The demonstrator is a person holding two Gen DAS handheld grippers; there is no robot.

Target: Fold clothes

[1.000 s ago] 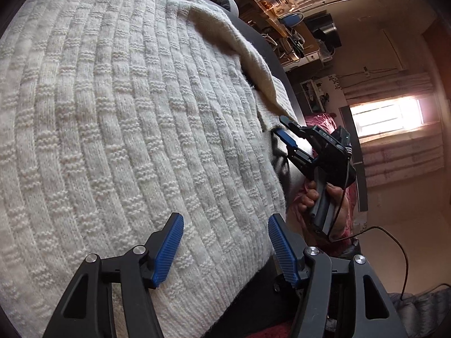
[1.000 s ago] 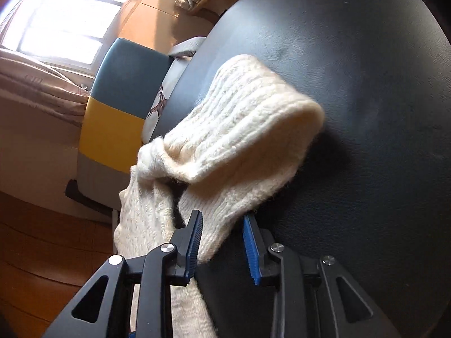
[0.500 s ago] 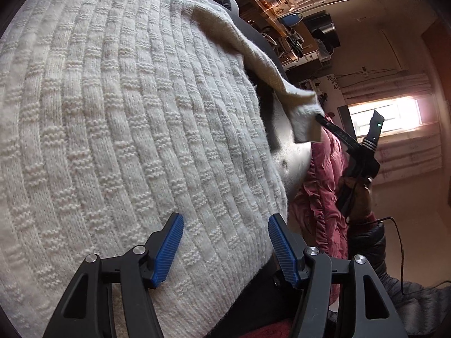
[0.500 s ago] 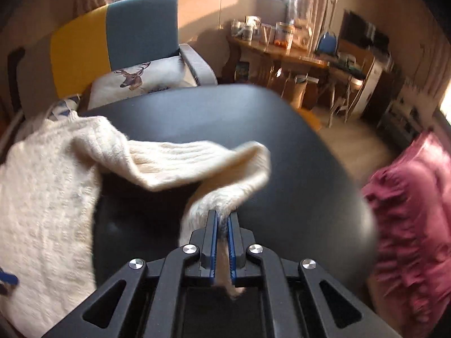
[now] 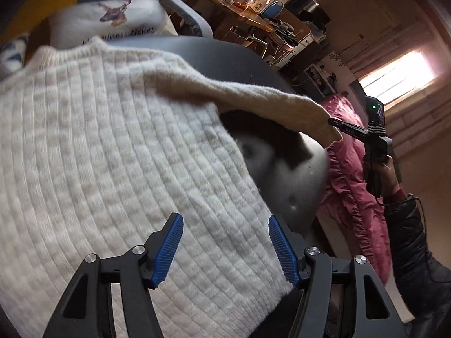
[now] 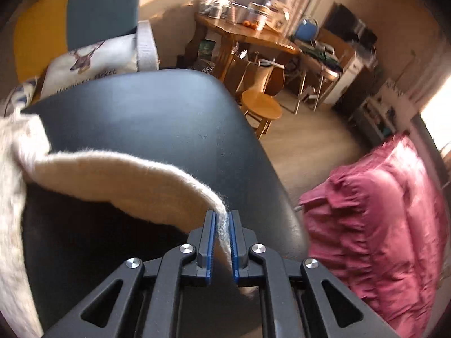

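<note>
A cream ribbed knit sweater (image 5: 112, 155) lies spread on a round black table (image 5: 296, 174). My left gripper (image 5: 225, 245) hovers open just above the sweater's body near its lower right hem, nothing between its blue pads. One sleeve (image 5: 253, 98) is lifted off the table and stretched out to the right. In the right wrist view my right gripper (image 6: 222, 225) is shut on the cuff end of that sleeve (image 6: 126, 180), which arcs left toward the sweater's body (image 6: 11, 197). The right gripper (image 5: 335, 122) also shows in the left wrist view, held by a hand.
A crimson quilted cover (image 6: 380, 225) lies to the right of the table (image 6: 169, 129). Behind stand a yellow and teal armchair (image 6: 79, 17) with a deer-print cushion (image 6: 90, 59), a wooden stool (image 6: 262, 107) and a cluttered wooden table (image 6: 253, 36).
My right gripper closed on the sleeve cuff, then lifted and pulled the sleeve out to the right, off the table. My left gripper stayed open while its view tilted up over the sweater.
</note>
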